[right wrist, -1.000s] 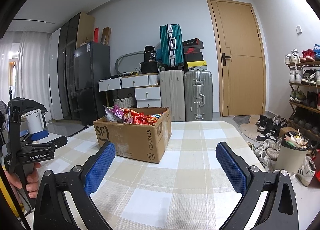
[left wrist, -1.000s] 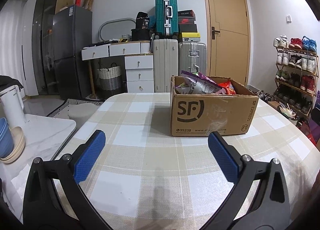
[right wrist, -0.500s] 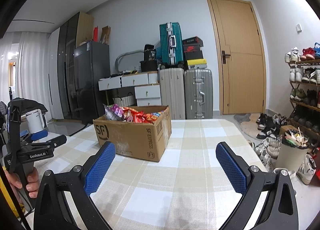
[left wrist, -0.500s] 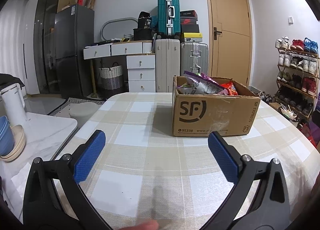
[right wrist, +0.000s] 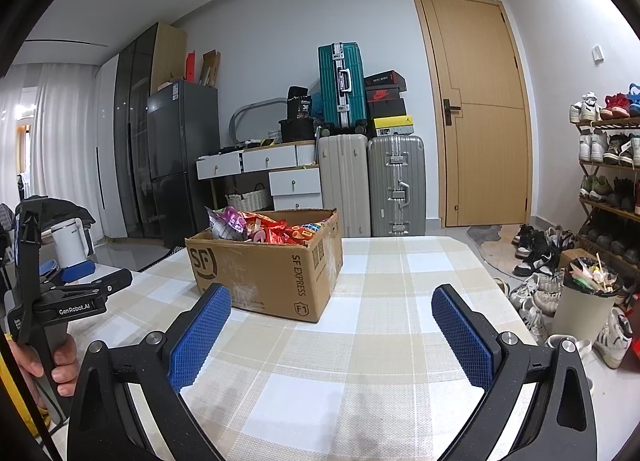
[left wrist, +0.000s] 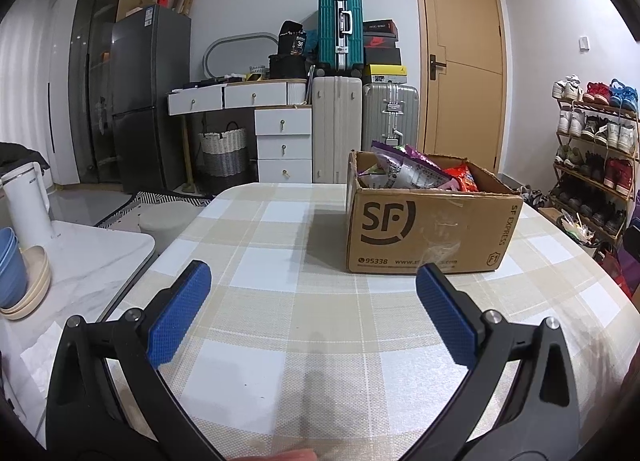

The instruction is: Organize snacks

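Note:
A brown cardboard box (left wrist: 428,229) printed "SF" stands on a checked tablecloth (left wrist: 304,325), filled with several snack bags (left wrist: 416,173) in purple, silver and orange. In the right wrist view the same box (right wrist: 272,273) sits left of centre with red and purple snack bags (right wrist: 272,227) on top. My left gripper (left wrist: 314,281) is open over the cloth, short of the box, with nothing between its blue pads. My right gripper (right wrist: 332,305) is open too, empty, with the box just beyond its left pad. The left gripper (right wrist: 76,285) also shows at the far left, held by a hand.
A marble side table (left wrist: 92,261) at the left carries a white kettle (left wrist: 26,201) and stacked bowls (left wrist: 16,277). Beyond the table stand suitcases (left wrist: 340,133), drawers (left wrist: 284,145) and a fridge (left wrist: 144,97). A shoe rack (left wrist: 592,149) and a full bin (right wrist: 588,297) stand at the right.
Both views have shifted slightly; the box sits a little farther right in each. Both grippers stay open and empty. A fingertip now shows at the bottom edge of the left wrist view.

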A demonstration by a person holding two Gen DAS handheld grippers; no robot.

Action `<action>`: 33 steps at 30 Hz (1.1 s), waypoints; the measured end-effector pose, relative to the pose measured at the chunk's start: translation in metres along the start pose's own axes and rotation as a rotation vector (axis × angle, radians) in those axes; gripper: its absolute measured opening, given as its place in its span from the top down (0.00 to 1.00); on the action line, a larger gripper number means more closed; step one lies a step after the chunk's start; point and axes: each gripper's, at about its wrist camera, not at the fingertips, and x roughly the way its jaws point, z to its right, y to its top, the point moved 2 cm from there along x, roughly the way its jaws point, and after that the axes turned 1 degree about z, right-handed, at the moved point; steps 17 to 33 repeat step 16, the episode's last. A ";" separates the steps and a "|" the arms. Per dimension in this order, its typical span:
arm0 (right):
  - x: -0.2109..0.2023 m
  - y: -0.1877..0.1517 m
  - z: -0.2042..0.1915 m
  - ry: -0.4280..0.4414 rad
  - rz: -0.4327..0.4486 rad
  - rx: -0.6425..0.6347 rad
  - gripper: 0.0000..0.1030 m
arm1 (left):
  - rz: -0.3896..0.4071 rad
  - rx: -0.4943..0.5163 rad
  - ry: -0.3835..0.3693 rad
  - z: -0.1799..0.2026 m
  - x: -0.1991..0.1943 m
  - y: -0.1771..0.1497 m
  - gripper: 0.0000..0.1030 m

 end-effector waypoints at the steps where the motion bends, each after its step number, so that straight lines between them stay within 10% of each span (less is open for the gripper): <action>1: 0.000 0.000 0.000 0.002 0.000 0.000 0.01 | -0.003 -0.002 0.002 0.000 0.001 0.000 0.01; 33: -0.001 -0.001 0.001 0.000 -0.011 0.005 0.01 | -0.007 -0.005 -0.002 0.001 0.003 -0.002 0.01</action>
